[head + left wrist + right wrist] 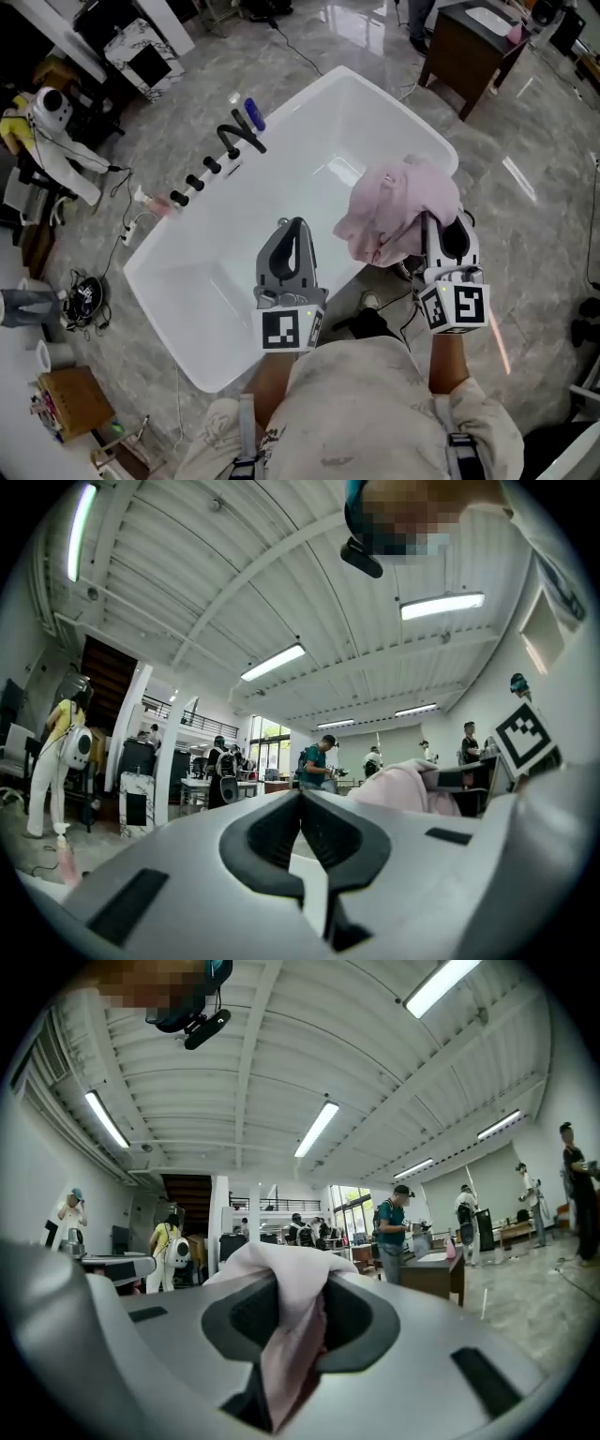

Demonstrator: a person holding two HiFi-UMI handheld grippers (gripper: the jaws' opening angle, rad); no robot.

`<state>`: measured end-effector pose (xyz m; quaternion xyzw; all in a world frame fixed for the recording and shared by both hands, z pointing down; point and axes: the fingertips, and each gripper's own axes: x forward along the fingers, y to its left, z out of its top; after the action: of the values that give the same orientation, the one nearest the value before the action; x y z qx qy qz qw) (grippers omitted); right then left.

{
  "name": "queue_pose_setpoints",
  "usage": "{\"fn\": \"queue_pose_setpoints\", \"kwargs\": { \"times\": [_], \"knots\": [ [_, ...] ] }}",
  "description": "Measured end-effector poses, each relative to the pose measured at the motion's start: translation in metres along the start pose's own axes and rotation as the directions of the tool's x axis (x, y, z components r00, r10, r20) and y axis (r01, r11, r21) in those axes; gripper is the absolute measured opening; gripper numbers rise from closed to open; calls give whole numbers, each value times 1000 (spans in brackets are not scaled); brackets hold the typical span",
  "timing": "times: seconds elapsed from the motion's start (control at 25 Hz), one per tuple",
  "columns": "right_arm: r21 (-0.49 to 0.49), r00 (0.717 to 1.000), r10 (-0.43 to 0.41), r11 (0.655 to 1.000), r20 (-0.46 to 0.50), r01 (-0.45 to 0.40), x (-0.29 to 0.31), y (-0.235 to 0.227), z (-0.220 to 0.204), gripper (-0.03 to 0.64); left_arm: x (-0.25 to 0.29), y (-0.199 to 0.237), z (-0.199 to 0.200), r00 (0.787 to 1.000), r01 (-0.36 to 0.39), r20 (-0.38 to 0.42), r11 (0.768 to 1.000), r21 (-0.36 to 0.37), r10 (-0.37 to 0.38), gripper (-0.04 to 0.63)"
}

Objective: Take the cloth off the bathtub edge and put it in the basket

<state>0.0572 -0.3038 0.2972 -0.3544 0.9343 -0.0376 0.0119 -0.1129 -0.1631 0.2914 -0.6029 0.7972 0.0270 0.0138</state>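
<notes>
A pink cloth (398, 211) hangs bunched in the air over the near right rim of the white bathtub (309, 150), with my right gripper (436, 225) shut on it. In the right gripper view a fold of the cloth (291, 1326) is pinched between the jaws and drapes over their tips. My left gripper (293, 230) points upward over the tub's near edge; its jaws meet with nothing between them (302, 803). The cloth (403, 785) also shows at the right in the left gripper view. No basket is in sight.
Black taps and a spout (236, 139) line the tub's far left rim. A dark wooden cabinet (469, 52) stands at the upper right. Clutter, cables and a cardboard box (70, 398) lie on the marble floor at the left. People stand in the background hall.
</notes>
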Motion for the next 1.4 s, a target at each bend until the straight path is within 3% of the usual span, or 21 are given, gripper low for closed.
{"fn": "queue_pose_setpoints", "kwargs": {
  "times": [0.52,0.8,1.4],
  "knots": [
    [-53,965,-262,964,-28,260,-51,-135,2,89,82,-121,-20,973,230,8,972,-43,-230,3],
    [-70,932,-360,932,-36,357,-75,-189,-2,89,103,-172,-24,943,333,27,942,-48,-332,3],
    [-38,861,-499,866,-101,498,-140,-266,-33,89,126,-267,-50,880,472,-24,880,-51,-474,3]
  ]
}}
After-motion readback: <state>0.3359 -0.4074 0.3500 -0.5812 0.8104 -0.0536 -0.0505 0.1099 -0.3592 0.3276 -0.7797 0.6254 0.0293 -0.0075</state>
